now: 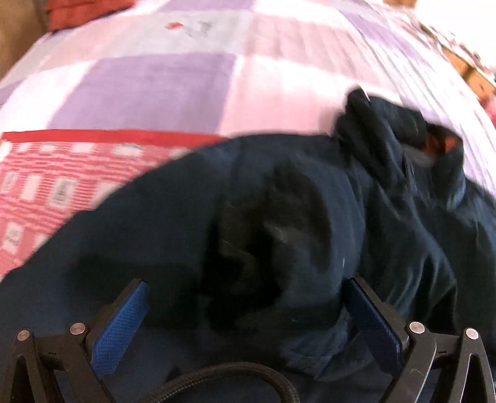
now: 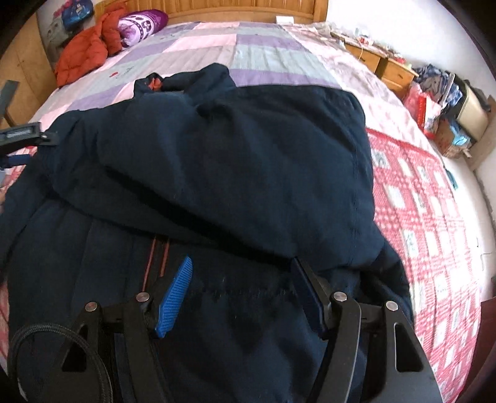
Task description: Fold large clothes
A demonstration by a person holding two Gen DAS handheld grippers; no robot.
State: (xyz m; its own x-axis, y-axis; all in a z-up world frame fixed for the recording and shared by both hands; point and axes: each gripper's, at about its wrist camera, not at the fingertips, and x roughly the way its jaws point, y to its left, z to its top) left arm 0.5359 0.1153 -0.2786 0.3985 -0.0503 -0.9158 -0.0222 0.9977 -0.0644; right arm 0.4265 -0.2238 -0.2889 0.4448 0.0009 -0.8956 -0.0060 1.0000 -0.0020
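I judge mid-fold: both my left claw point(image 1: 245, 297) and right claw point(image 2: 241, 276) hang open over the dark jacket point(image 2: 232, 148) on the bed point(image 2: 263, 52), so next I must grip its lower hem.

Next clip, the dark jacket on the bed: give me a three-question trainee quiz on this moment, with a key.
1. True or false: the right claw is clamped shut on the dark navy padded jacket.
2. Which lies on the patchwork pink and purple bedspread near the wooden headboard? A) crumpled orange puffy jacket B) green towel C) white hat
3. Fill in: the left claw has its blue pads spread ____ above the navy fabric.

Key
1. False: its jaws stand open, with the fabric lying between them.
2. A
3. open
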